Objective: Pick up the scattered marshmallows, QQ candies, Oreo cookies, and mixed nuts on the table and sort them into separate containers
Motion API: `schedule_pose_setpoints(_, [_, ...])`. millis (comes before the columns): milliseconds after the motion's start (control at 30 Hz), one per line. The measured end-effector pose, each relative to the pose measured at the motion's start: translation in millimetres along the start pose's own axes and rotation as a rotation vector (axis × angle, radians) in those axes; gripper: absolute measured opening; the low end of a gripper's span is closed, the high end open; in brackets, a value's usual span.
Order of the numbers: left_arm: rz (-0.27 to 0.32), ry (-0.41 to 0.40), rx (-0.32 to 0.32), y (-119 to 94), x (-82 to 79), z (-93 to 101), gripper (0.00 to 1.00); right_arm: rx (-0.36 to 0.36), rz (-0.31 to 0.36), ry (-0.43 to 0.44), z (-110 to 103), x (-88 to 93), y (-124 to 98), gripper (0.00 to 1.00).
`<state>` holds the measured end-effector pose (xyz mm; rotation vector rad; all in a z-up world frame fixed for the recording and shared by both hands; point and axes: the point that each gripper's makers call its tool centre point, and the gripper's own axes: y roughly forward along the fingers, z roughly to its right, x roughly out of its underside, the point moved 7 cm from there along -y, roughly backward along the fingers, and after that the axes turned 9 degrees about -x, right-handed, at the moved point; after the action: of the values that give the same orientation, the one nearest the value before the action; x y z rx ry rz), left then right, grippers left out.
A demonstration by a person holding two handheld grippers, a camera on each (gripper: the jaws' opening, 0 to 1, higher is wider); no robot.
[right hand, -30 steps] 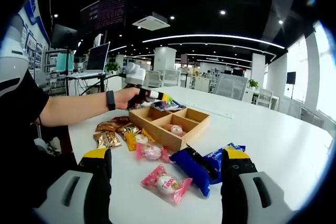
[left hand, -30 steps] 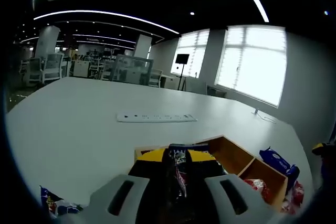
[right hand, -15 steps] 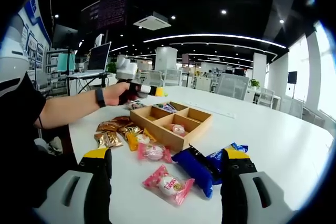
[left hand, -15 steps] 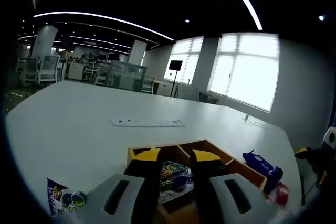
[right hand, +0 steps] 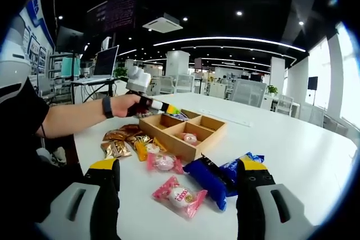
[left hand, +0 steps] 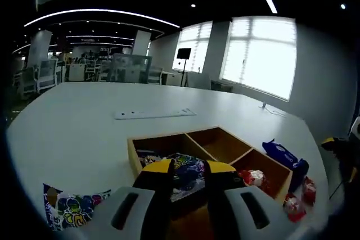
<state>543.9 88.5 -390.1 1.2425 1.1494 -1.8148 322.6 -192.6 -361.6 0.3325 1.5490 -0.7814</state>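
A wooden box (left hand: 169, 136) with several compartments lies just ahead of my left gripper (left hand: 188, 168). Its jaws stand open over the near compartment, where a colourful QQ candy packet (left hand: 181, 160) lies loose. A pink marshmallow (left hand: 253, 177) sits in the right compartment. In the right gripper view a hand holds the left gripper (right hand: 167, 108) above the box (right hand: 185, 150). My right gripper (right hand: 177, 181) is open near the table edge. A pink marshmallow packet (right hand: 179, 197) lies on the table between its jaws. Blue Oreo packs (right hand: 205, 175) lie just beyond.
Gold nut packets (right hand: 121, 139) and another pink packet (right hand: 163, 163) lie left of the box. A second QQ candy packet (left hand: 70, 212) sits on the table at my left. A white power strip (left hand: 154, 114) lies farther out. Blue Oreo packs (left hand: 284, 155) and pink packets (left hand: 295, 203) lie right of the box.
My left gripper opened and let the QQ candy packet drop into the box's near compartment, then drew back a little. The right gripper has stayed still.
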Motion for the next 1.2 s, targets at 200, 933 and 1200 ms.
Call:
schedule_pose_setpoints(200, [0.007, -0.023, 0.006, 0.4, -2.4, -0.9, 0.27, 0.013, 0.009, 0.002, 3.0, -1.6, -3.1, 0.81])
schedule_pose_setpoints(933, [0.21, 0.062, -0.024, -73.0, -22.6, 1.0, 0.54, 0.011, 0.013, -0.001, 8.8, -4.9, 1.4, 0.82])
schedule_pose_setpoints(1200, [0.25, 0.119, 0.017, -101.3, -18.5, 15.6, 0.71, 0.012, 0.026, 0.008, 12.0, -5.2, 3.6, 0.82])
